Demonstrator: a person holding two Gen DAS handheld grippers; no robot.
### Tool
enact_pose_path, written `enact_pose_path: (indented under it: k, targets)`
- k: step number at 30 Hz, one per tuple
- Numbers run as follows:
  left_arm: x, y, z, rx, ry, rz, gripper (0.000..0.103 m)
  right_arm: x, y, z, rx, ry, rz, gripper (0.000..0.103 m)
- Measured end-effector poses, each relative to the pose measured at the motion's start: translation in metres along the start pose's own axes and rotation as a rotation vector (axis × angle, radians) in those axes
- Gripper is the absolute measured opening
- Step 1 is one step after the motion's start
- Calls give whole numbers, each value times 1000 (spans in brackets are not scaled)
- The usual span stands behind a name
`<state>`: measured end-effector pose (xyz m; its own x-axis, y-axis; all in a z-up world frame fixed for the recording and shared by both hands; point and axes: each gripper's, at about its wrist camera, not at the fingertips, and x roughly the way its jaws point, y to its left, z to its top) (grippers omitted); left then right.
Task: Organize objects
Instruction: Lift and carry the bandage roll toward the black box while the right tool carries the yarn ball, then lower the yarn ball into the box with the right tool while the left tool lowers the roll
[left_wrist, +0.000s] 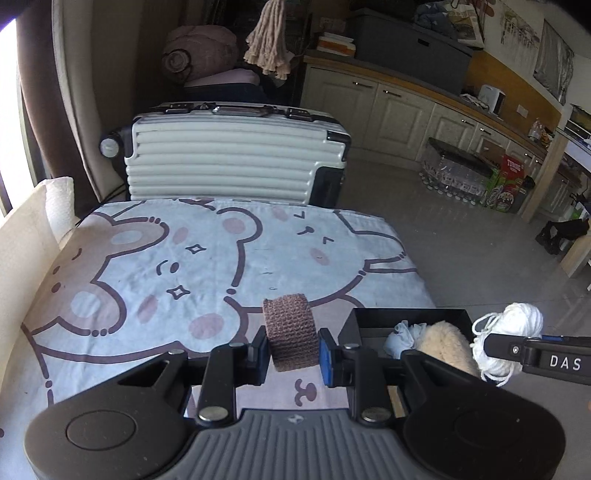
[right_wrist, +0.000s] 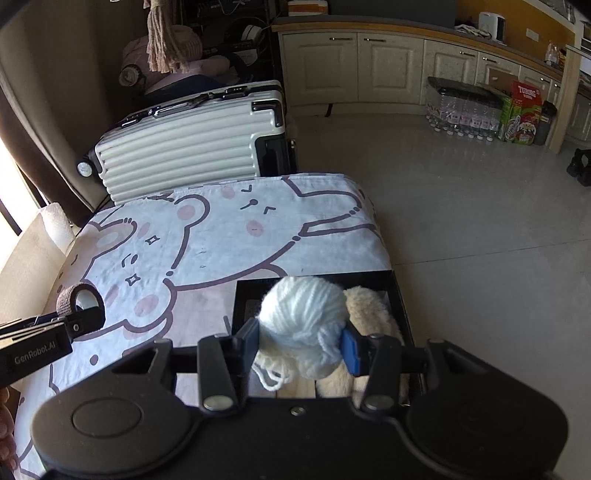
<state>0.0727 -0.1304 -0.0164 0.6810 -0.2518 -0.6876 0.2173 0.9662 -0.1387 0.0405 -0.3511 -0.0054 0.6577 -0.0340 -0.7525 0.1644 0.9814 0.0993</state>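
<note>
Now we hold two things over the counter with its bear cloth. Our left claw is clamped on a brown roll. Our right claw is clamped on a white yarn ball, just above the black box at 5 o'clock on the counter, where a fluffy tan thing lies.

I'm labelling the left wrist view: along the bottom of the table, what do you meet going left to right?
Brown woven bandage roll clamped in the left gripper → black open box → pale blue cloth bundle → cream fluffy plush → white yarn ball held by the right gripper.
</note>
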Motion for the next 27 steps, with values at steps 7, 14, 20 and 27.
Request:
enact_pose_path:
  k: [7,14,20,27]
  targets:
    - [12,-13,3,0,-1,-86,28,14,-10,-2,18,5,22,46]
    - [24,-20,9,-10,-10,-133,28,42,-8,0,-13,20,47,46]
    - [38,-28,16,9,-10,-171,28,74,-4,0,-27,45,65,46]
    - [59,-29,21,7,5,-199,28,109,1,0,-22,72,66,47]
